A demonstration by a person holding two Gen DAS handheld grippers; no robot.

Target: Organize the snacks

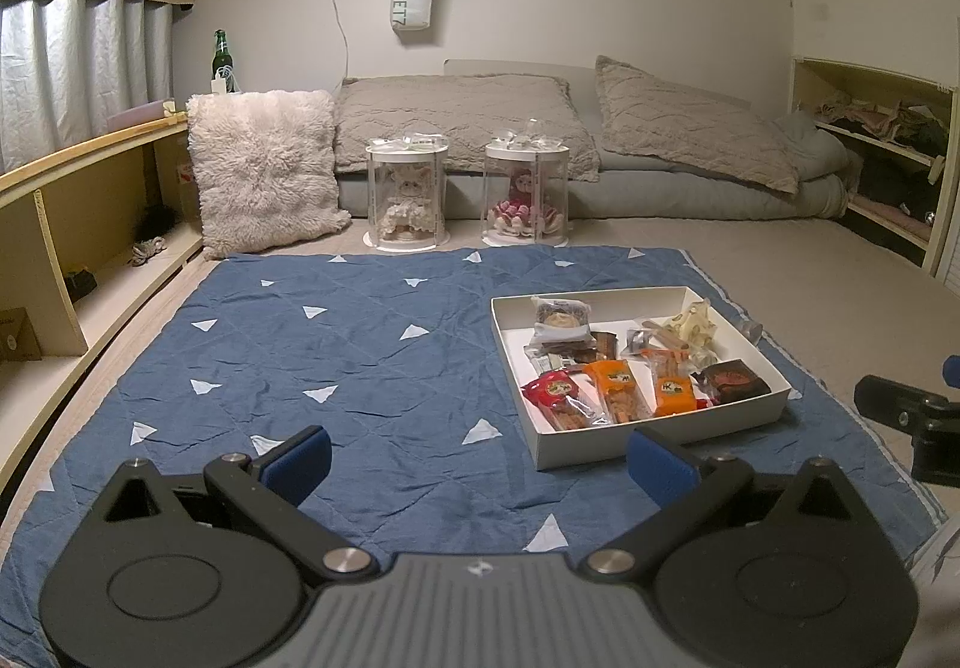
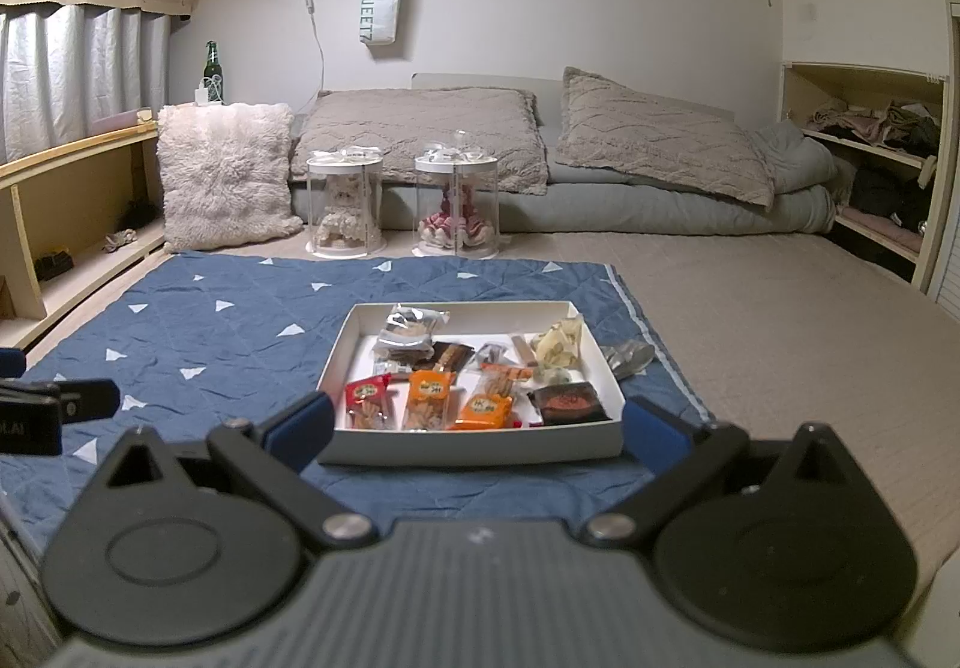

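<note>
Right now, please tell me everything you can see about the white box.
The white box is a shallow, open, rectangular tray, seemingly cardboard, with low upright walls. It lies flat on the blue mat, near its right edge. Wrapped snacks fill most of its floor. Neither gripper touches it; a silvery wrapper lies just outside.

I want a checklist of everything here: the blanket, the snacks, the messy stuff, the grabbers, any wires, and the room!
Surface: blue quilted blanket with white triangles, wrinkled, on a beige floor.
Job's things: white box on the blanket, holding wrapped snacks; red packet and orange packet near the front wall.
Clutter: silver wrapper outside the box, beside its right wall.
Grippers: left gripper open, empty; right gripper open, empty.
Cables: white cord hanging on the wall.
Surroundings: fluffy cushion, two clear doll cases, green bottle.
</note>
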